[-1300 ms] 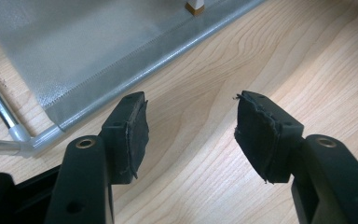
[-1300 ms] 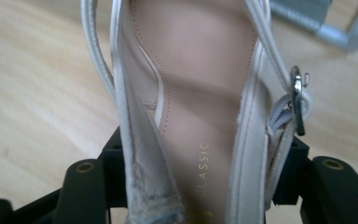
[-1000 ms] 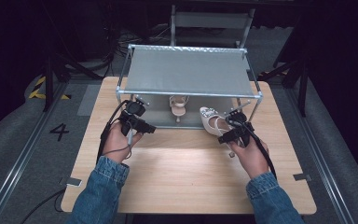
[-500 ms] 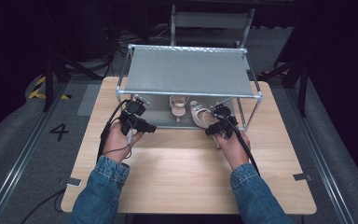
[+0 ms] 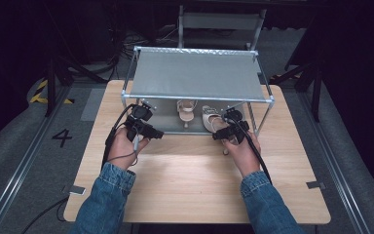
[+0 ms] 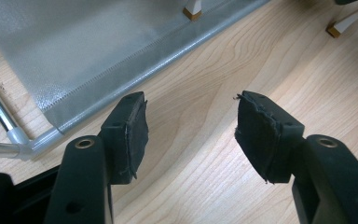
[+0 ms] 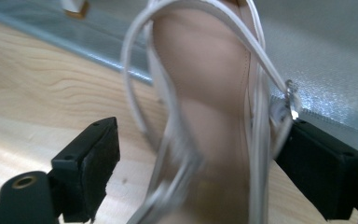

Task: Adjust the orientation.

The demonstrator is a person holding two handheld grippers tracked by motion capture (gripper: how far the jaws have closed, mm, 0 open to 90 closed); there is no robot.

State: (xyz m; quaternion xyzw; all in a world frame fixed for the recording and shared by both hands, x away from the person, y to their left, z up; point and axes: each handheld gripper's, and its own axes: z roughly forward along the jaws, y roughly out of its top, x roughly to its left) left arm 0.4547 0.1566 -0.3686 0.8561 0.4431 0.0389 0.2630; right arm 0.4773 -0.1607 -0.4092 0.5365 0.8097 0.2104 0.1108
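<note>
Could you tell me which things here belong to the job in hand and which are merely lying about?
Job: near sandal, between the right tongs, whose jaws have just been opening; second sandal; rack.
Lying about: chair behind the rack; floor cables; striped tape; left tongs, open and idle.

Both forearms, in denim sleeves, reach in from the near edge and angle slightly toward each other. The left gripper point(image 5: 143, 127) sits in the left hand point(image 5: 125, 148), its jaws parted with nothing between them. The right gripper point(image 5: 230, 130), in the right hand point(image 5: 243, 151), has just been opening its jaws, pads not pressing.
</note>
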